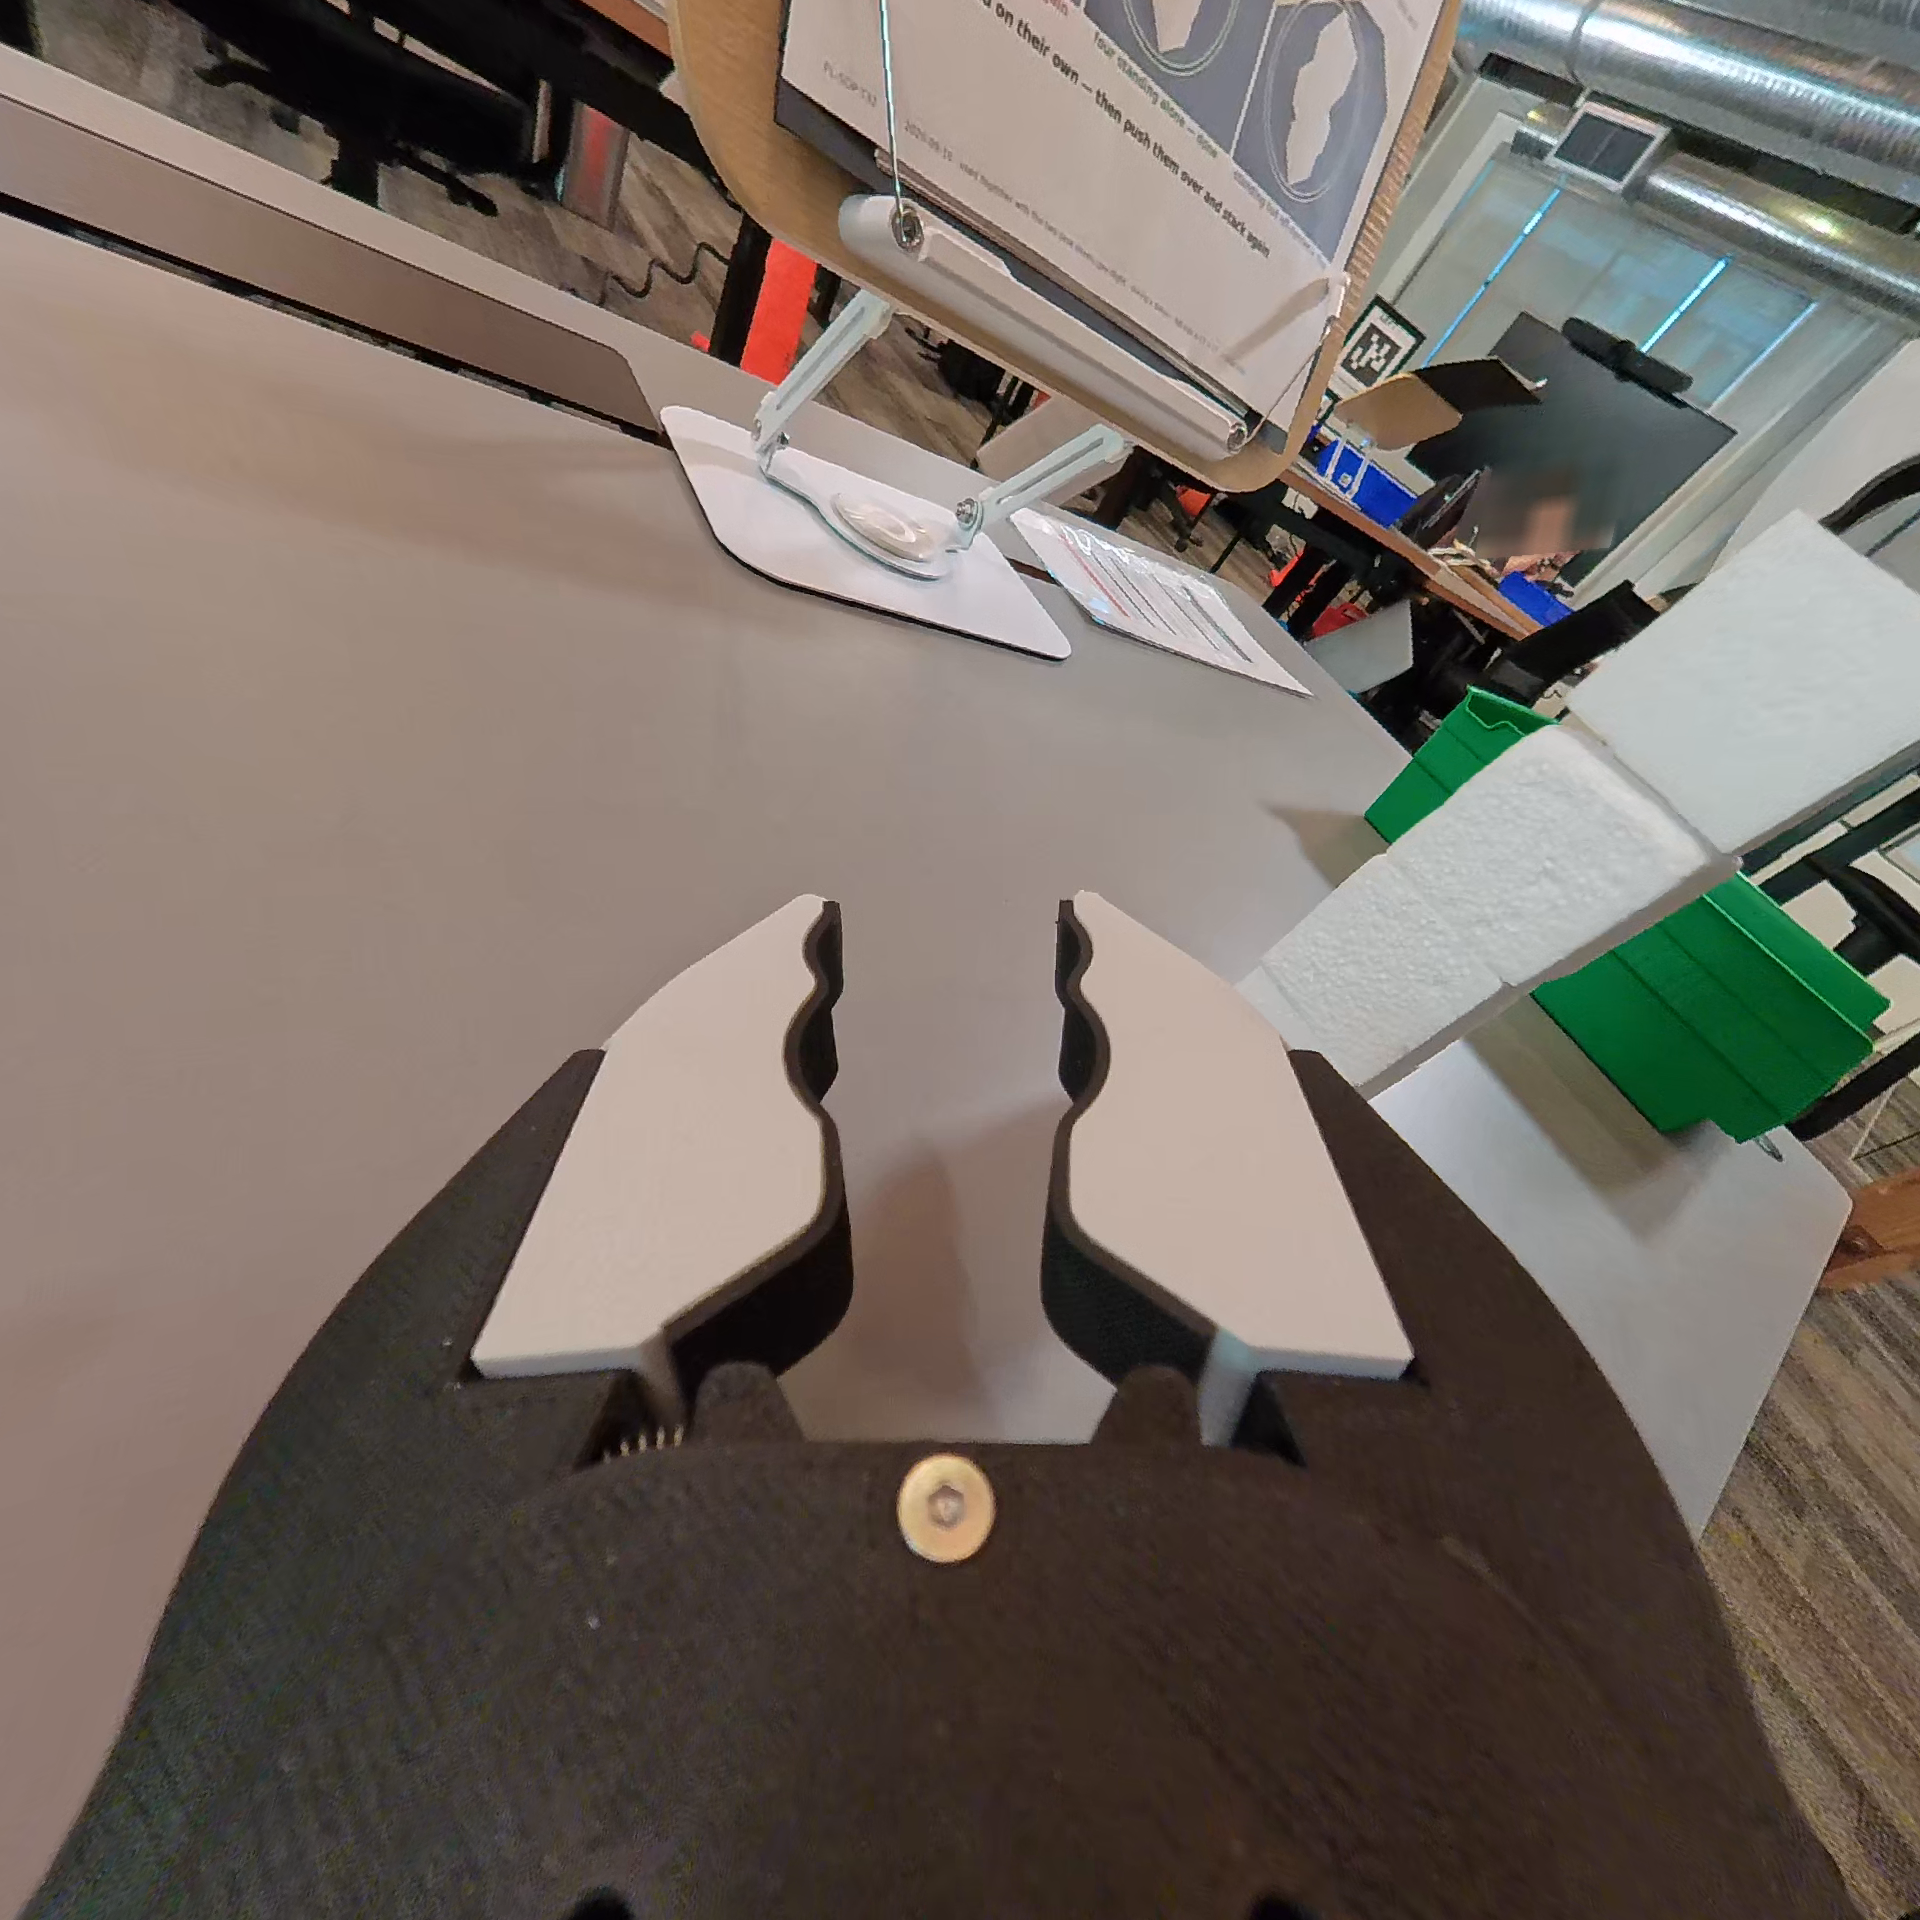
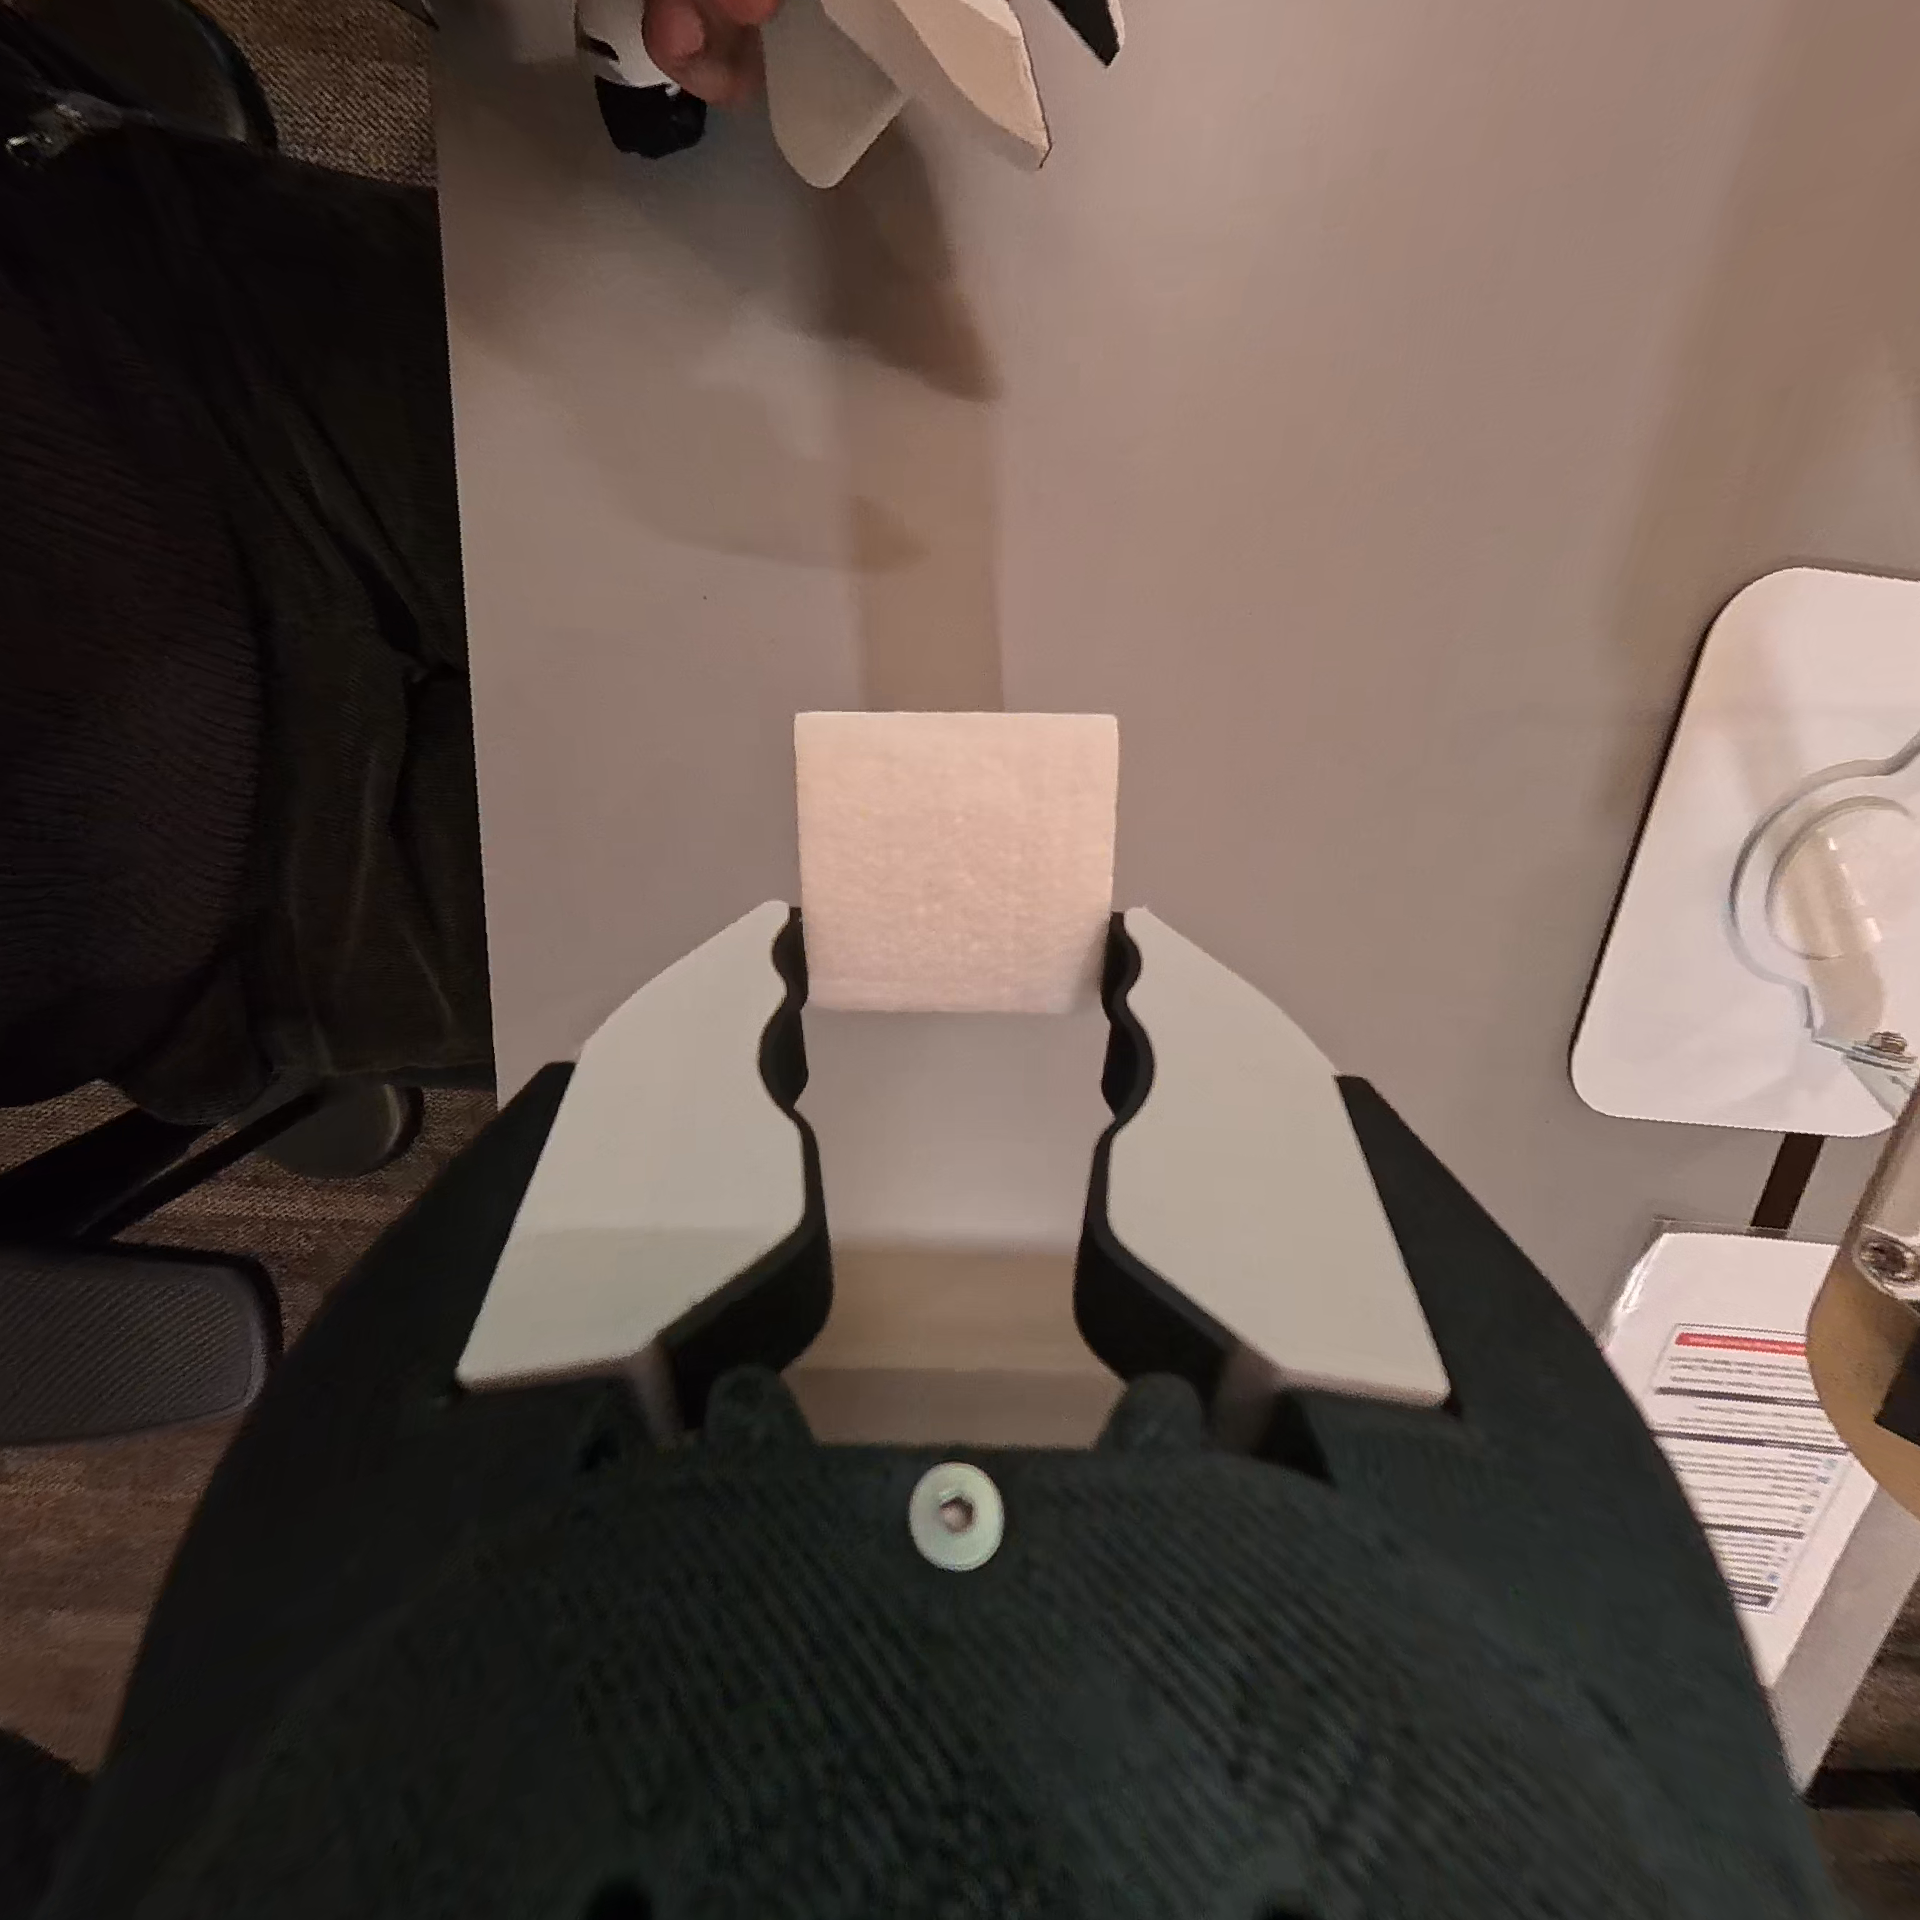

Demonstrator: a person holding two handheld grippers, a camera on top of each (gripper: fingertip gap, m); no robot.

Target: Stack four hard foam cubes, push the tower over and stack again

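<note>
My right gripper (image 2: 956, 925) points down at the grey table (image 2: 1351, 416) and is shut on a white foam block (image 2: 956, 862), with one fingertip against each side. What lies under the block is hidden in this view. My left gripper (image 1: 945, 914) is open and empty, low over the table (image 1: 416, 727). To its right a stack of white foam blocks (image 1: 1507, 883) stands near the table edge, and the top block (image 1: 1766, 665) sits offset. The left gripper also shows at the top of the right wrist view (image 2: 935, 94), held by a hand.
A document stand with a white base plate (image 1: 873, 551) stands at the back, also in the right wrist view (image 2: 1745, 883). A laminated sheet (image 1: 1153, 603) lies beside it. Green bins (image 1: 1704, 1029) sit beyond the table edge. A black chair (image 2: 208, 623) is beside the table. About 20 centimetres separates my left fingertips from my right.
</note>
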